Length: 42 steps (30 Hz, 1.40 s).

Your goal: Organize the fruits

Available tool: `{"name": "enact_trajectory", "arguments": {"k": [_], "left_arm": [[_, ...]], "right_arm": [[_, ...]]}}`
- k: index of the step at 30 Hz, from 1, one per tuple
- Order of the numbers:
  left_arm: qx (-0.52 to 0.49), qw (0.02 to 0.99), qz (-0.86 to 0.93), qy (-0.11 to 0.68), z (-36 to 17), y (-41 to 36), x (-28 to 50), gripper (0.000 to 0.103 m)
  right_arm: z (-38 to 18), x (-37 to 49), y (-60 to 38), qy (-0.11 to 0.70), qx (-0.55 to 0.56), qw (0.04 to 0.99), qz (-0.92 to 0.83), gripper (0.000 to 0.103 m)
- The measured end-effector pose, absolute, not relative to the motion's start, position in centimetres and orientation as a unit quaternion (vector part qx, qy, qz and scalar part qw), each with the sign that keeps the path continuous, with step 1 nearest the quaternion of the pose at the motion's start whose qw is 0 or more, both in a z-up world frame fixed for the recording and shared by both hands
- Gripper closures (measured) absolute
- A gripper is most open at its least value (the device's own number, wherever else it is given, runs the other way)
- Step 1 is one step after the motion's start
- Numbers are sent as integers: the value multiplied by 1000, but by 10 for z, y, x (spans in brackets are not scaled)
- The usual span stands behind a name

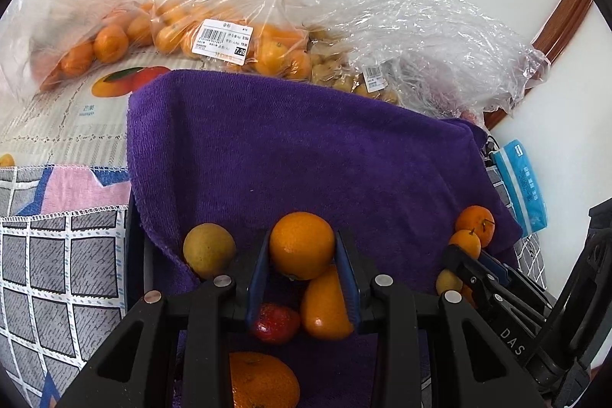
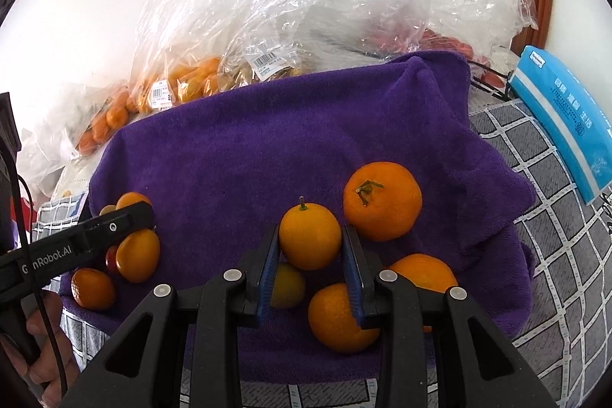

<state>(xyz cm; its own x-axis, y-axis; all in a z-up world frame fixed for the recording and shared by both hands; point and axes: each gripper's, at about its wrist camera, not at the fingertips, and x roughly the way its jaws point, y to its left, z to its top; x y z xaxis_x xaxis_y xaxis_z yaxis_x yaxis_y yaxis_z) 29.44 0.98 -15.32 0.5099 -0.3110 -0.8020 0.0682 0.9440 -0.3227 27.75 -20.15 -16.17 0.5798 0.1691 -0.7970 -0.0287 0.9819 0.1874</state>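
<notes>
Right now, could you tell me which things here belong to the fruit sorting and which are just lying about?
Belongs:
- orange in the left gripper
- stemmed orange in the right gripper
- loose fruit on the purple towel
- bagged fruit

Lying about:
- blue packet
- checked cloth

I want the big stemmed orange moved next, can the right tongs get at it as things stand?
Probably not yet: the right tongs are shut on a small orange. The big orange sits beside them on the towel, nothing covering it.
</notes>
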Motion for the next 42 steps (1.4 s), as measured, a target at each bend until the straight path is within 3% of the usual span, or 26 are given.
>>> {"name": "enact_trajectory", "arguments": {"k": [20,30,36,42], "left_arm": [[-119,856,-120,489,-150,5,292,71],[-114,864,-122,475,-126,10,278,58],[-94,880,-106,453,-104,16,251,45],[-87,892,-97,433,-83,21,216,41]], "right_arm": [[-163,274,-201,458,67,885,43,70],[-142,259,-203,439,66,895,32,66],[-118,240,-205,418,65,906,25,58],[-91,212,-206,396,59,916,9,48]]}}
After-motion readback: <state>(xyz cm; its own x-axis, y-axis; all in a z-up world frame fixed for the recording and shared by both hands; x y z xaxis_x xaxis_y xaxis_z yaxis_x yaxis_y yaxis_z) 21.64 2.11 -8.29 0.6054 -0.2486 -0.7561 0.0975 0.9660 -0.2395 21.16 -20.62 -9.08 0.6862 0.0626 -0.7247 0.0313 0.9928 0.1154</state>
